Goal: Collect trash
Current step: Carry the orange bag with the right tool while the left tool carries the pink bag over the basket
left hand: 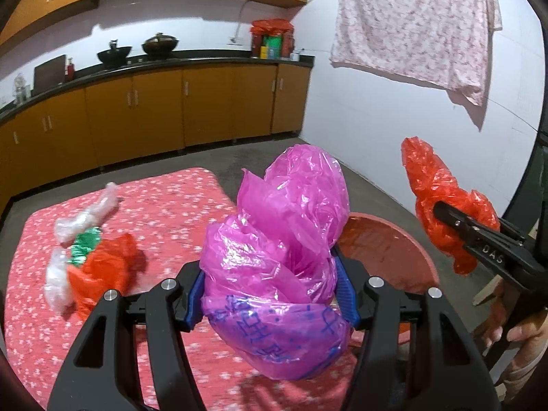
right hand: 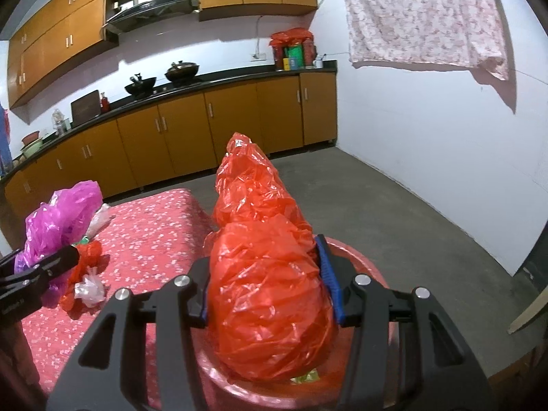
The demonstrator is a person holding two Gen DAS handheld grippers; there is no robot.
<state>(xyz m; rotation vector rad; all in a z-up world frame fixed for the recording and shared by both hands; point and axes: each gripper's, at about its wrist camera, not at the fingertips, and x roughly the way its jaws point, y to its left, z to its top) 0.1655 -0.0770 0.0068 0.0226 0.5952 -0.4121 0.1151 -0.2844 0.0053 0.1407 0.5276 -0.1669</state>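
My left gripper [left hand: 270, 291] is shut on a crumpled pink plastic bag [left hand: 281, 239] with blue print, held above the table's right end beside a red basin [left hand: 387, 243]. My right gripper [right hand: 270, 287] is shut on a crumpled red plastic bag [right hand: 267, 274], held over the red basin [right hand: 359, 250]. The red bag also shows in the left wrist view [left hand: 441, 205], the pink bag in the right wrist view [right hand: 58, 219]. A pile of clear, green and red plastic scraps [left hand: 85, 250] lies on the table's left part.
The table has a pink flowered cloth [left hand: 164, 212]. Orange kitchen cabinets [left hand: 154, 109] with a black counter and woks stand behind. A flowered cloth [left hand: 414, 24] hangs on the white wall at right. Grey floor [right hand: 376, 198] lies beyond the table.
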